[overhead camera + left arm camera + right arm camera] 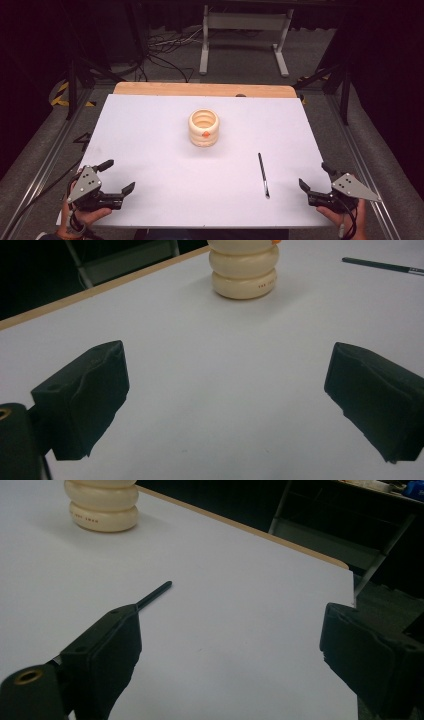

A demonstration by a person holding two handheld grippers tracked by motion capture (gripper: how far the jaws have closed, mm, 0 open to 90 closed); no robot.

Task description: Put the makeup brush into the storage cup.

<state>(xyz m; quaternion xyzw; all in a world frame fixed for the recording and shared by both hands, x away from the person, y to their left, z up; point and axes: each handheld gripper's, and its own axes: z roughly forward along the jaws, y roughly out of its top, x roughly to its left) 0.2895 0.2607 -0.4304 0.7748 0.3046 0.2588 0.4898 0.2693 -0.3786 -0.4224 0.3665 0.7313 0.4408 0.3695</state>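
At table centre stands a ribbed cream holder point(204, 128), a black pen point(263, 175) lying toward four o'clock; both grippers, left point(119, 176) and right point(313, 176), hang with jaws apart, so the right should likely straddle the pen squarely before closing.

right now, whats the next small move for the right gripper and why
Probably ease the right gripper forward and inward toward the black pen. Its jaws stand wide open and hold nothing, and the pen lies flat on the white table just to its inner side, nearer than the cream ribbed holder.
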